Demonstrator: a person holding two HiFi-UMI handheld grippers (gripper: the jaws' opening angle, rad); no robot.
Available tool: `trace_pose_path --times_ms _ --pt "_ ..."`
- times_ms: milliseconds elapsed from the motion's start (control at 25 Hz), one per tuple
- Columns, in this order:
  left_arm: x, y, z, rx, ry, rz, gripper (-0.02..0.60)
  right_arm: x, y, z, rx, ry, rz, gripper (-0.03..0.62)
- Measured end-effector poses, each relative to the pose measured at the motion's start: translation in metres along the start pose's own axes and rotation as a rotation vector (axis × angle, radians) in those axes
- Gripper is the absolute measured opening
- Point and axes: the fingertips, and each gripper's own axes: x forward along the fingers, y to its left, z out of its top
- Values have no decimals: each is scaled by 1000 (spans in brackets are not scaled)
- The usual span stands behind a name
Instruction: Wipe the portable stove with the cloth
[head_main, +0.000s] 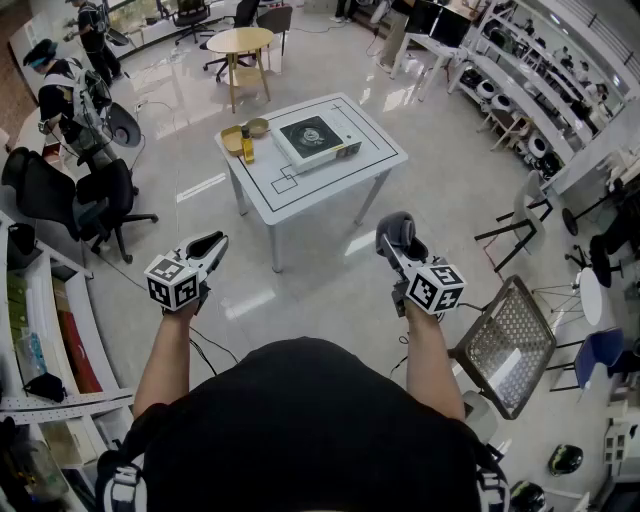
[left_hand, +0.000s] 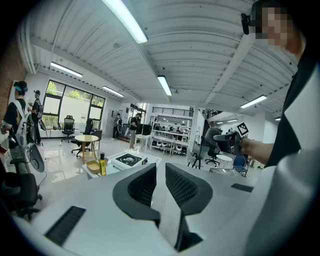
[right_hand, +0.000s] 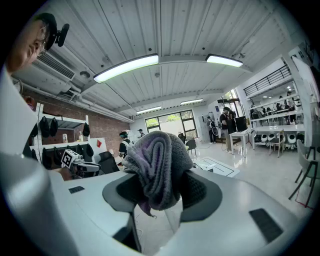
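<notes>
The portable stove (head_main: 315, 138) is a white box with a black burner top, on the white table (head_main: 340, 175) well ahead of me. In the left gripper view the stove (left_hand: 129, 160) looks small and far off. My right gripper (head_main: 395, 232) is shut on a bunched grey cloth (head_main: 397, 228), held in the air above the floor, short of the table. That cloth (right_hand: 157, 165) fills the space between the jaws of the right gripper (right_hand: 160, 187). My left gripper (head_main: 207, 247) is also in the air to the left, its jaws (left_hand: 160, 172) shut with nothing between them.
A yellow bowl (head_main: 233, 139) and an oil bottle (head_main: 247, 146) stand left of the stove. A metal mesh chair (head_main: 510, 340) is at my right. Black office chairs (head_main: 95, 200) and shelves line the left. A round wooden table (head_main: 240, 42) stands behind.
</notes>
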Motion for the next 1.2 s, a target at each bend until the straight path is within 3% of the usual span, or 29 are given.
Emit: trace_pose_path --times_ms 720,1200 --pt "-7 -15 -8 -15 -4 -49 75 -18 19 -23 -2 53 -7 209" --pt "43 -27 -26 -33 35 -86 75 -8 -23 -45 34 105 -25 210"
